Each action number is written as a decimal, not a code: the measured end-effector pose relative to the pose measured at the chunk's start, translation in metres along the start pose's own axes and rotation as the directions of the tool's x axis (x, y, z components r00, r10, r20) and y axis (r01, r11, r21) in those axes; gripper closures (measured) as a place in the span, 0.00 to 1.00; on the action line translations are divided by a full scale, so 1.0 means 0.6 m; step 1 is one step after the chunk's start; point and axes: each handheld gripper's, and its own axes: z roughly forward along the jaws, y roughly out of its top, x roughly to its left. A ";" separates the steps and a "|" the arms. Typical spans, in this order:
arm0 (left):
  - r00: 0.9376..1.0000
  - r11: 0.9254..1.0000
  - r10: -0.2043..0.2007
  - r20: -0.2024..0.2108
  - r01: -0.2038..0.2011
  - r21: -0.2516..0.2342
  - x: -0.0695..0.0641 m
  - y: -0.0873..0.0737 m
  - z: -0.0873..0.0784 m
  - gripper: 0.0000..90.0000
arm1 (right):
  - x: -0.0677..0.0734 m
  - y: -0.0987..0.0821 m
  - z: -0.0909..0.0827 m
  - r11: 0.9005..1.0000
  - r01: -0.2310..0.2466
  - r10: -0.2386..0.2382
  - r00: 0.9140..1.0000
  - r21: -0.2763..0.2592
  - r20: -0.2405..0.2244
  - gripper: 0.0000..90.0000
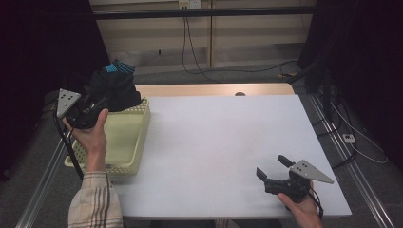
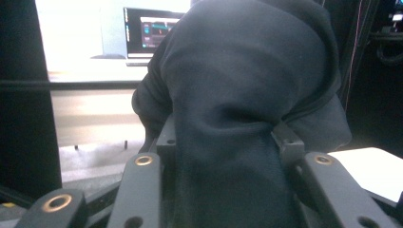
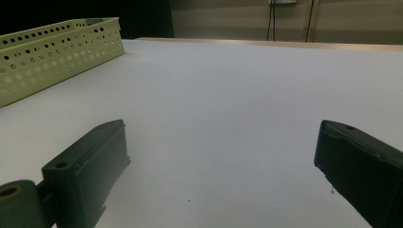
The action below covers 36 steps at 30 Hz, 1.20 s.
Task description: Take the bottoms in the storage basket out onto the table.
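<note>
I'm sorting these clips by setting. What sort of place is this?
Probably a lab or workshop set up for recording: a plain white table on a metal frame, loose cables across a carpeted floor, and a computer screen lit in the background.

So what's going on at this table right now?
A person is working with a hand-held gripper in each hand. The left gripper is clamped on a bundle of dark cloth with a bit of blue showing at its top, held up above the far end of the pale yellow perforated basket at the table's left edge. The right gripper sits near the white table's front right corner, jaws open with nothing between them.
</note>
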 end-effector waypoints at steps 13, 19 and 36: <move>0.999 0.997 -0.012 0.048 0.016 -0.073 -0.008 0.010 -0.011 0.65 | 0.000 0.000 0.000 1.000 0.000 0.000 1.000 0.000 0.002 0.04; 0.999 0.994 -0.018 0.039 0.023 -0.108 -0.011 0.016 -0.019 0.65 | 0.000 0.000 0.000 1.000 0.001 -0.001 1.000 0.001 0.001 0.04; 0.994 0.994 0.008 0.109 0.004 -0.109 -0.049 0.044 -0.025 0.65 | 0.000 0.000 0.000 1.000 0.001 -0.001 1.000 0.000 0.002 0.04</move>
